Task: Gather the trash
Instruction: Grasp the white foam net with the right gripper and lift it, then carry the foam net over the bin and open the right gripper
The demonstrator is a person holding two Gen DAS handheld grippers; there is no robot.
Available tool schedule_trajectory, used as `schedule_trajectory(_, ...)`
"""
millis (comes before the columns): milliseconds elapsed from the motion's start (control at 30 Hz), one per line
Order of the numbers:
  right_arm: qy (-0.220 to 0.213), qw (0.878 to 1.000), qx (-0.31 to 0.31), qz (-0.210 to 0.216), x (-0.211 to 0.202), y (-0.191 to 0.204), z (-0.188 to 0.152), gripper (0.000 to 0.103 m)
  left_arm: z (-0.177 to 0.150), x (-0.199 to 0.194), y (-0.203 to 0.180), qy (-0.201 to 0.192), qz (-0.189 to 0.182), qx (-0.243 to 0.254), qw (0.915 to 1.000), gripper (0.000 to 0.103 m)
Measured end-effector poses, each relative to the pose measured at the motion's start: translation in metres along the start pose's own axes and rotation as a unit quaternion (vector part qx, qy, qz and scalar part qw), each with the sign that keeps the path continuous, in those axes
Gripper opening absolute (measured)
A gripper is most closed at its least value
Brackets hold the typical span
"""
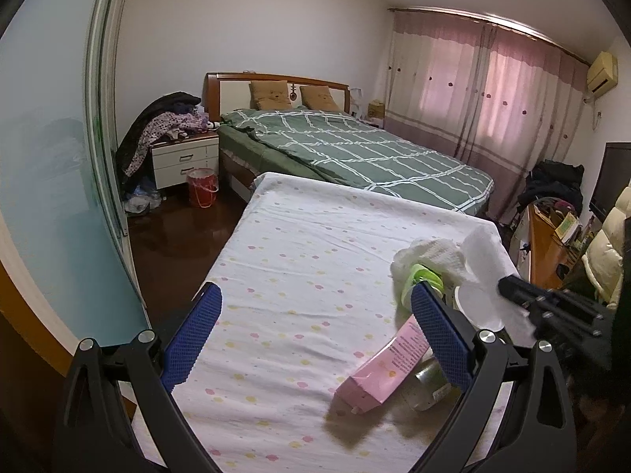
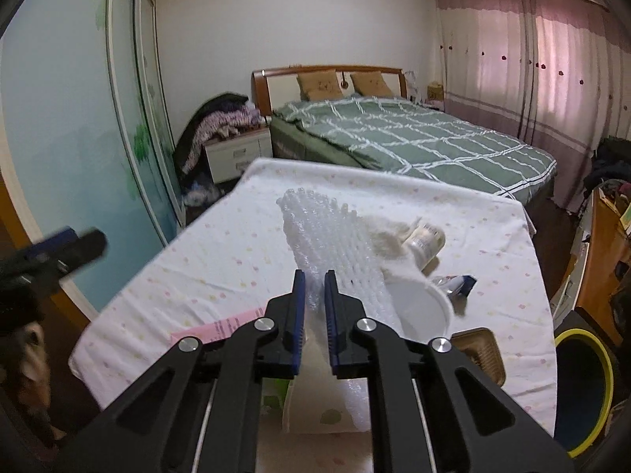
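Bubble-wrap sheet (image 2: 315,236) is pinched between the right gripper (image 2: 314,303) jaws, which are nearly closed on its near end; the sheet's long axis runs straight ahead from the jaws, out over the cloth-covered worktop (image 2: 221,252). Left gripper (image 1: 315,339) jaws are spread wide with nothing between them, hovering over the worktop. Rest of the trash sits ahead-right of the left jaws: pink carton (image 1: 388,362) lying flat, long axis diagonal, its far end right beside the right-hand finger; clear bottle (image 1: 428,384) just behind that finger, partly hidden; crumpled white tissue (image 1: 434,254) and a green-and-white wrapper (image 1: 418,280) further ahead. From the right jaws: white plastic lid (image 2: 422,311) just ahead-right, small labelled jar (image 2: 426,238) beyond it on its side, squeezed tube (image 2: 457,283) further right. Yellow-rimmed bin (image 2: 583,390) is low and right of the right jaws, off the worktop edge. My read: right hand swings its sheet right and down to the bin; left is nearer the carton but needs to shift right to straddle it across its short axis.
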State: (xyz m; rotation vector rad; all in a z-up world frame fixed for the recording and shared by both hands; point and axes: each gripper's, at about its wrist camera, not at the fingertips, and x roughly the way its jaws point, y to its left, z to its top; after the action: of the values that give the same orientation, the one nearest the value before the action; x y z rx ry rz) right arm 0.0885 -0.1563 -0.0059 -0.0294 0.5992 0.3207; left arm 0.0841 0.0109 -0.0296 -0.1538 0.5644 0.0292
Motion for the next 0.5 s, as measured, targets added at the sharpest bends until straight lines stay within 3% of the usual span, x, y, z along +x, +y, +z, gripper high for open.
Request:
schedule_trajectory(233,-0.023,0.998,0.033,-0.041,-0.029,-0.036,-0.001,0.01,-0.005,0.003,-0.022,0.008,-0.028,0.019,0.9994,0.095)
schedule_trajectory(500,-0.02,0.985,0.109,-0.129,-0.05,-0.122,-0.026,0.01,-0.013,0.015,-0.059,0.025,-0.062,0.048,0.9966,0.095)
